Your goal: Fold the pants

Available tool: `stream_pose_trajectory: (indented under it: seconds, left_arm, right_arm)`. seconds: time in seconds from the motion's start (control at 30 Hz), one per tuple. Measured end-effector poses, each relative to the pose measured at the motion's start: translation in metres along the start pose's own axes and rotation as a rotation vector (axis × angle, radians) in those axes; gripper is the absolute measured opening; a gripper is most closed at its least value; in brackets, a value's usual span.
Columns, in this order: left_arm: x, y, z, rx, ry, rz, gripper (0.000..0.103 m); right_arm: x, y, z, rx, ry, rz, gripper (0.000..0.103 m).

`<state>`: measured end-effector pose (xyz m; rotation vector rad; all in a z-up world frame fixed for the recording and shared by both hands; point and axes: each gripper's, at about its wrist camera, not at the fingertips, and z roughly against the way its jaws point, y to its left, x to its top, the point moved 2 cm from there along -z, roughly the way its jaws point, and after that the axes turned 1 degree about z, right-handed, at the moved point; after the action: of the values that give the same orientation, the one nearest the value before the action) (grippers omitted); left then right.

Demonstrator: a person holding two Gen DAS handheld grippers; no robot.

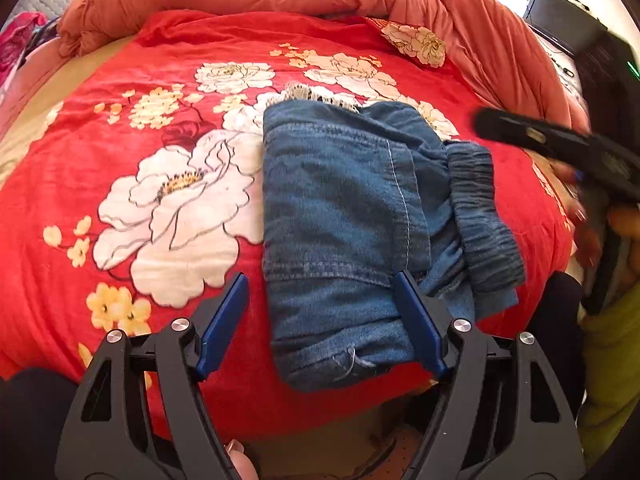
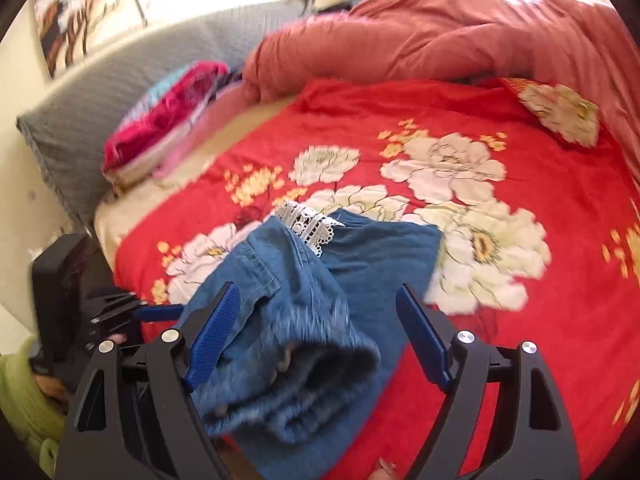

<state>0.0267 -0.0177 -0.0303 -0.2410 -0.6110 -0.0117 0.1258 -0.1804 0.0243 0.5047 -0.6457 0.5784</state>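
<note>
Left wrist: jeans (image 1: 352, 216) are seen folded into a compact bundle on the red floral blanket (image 1: 120, 128), waistband at right. Left gripper (image 1: 320, 328) is spread, nothing clamped; bundle's near end lies between the fingers. Right gripper (image 1: 560, 148) is blurred at right.

Right wrist: right gripper (image 2: 316, 332) is released over the jeans (image 2: 304, 304); lace hem (image 2: 308, 224) is seen at far end.

Folded denim pants (image 1: 352, 216) lie on the floral blanket (image 1: 140, 128), left gripper (image 1: 320, 324) apparently open above them.

2 close wrist views angled down, sharing pants (image 1: 352, 200) on bedspread (image 1: 120, 140)
</note>
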Motion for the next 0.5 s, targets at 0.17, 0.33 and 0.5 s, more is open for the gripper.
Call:
stream_pose_trajectory:
  seconds: [0.17,0.33,0.5]
  left_arm:
    - [-0.009,0.002,0.005,-0.028,0.003,0.008,0.067]
    - [-0.013,0.007,0.006,-0.058,0.011,0.030,0.067]
    - [-0.013,0.010,0.007,-0.078,0.011,0.045,0.070]
  right_arm:
    - [0.026,0.005,-0.051,0.031,0.156,0.044,0.070]
    - [0.022,0.012,-0.095,0.100,0.340,0.076,0.027]
    - [0.031,0.032,-0.075,0.071,0.250,0.158,0.008]
